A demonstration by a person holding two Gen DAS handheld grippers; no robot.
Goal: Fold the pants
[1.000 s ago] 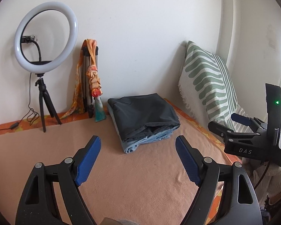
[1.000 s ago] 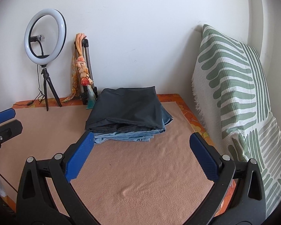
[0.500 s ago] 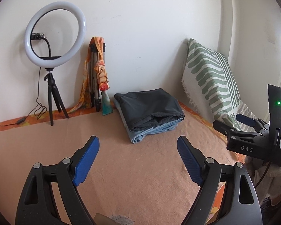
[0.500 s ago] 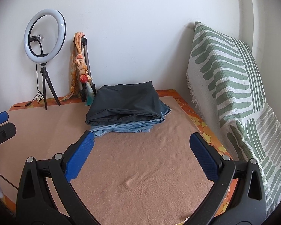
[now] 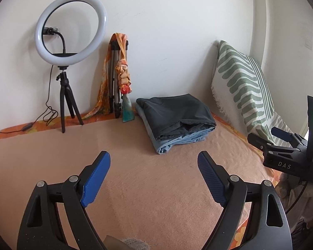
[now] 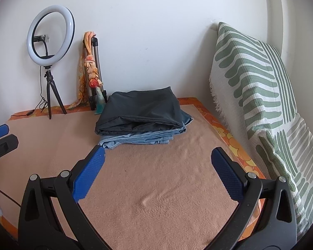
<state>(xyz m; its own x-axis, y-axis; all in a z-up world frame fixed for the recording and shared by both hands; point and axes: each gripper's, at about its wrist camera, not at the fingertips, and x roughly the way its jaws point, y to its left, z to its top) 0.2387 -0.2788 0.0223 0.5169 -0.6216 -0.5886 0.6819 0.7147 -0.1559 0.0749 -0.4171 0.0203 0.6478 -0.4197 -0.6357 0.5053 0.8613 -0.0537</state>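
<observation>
On blanket (image 6: 156,187): folded pants (image 6: 139,112), stacked, near wall
Beside pants: ring light (image 5: 71,29)
Left gripper (image 5: 154,175): spread wide, empty
Right gripper (image 6: 156,166): spread wide, empty

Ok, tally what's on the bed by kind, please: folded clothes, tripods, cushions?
Folded clothes: 2, dark pants on top of jeans
Tripods: 2, ring light on one, scarf draped on the other
Cushions: 1, green striped
Total: 5

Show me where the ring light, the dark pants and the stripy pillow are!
ring light (image 5: 71,29), left wrist view, on its glowing rim.
dark pants (image 6: 141,109), right wrist view, on the top fold.
stripy pillow (image 6: 252,79), right wrist view, on its front face.
</observation>
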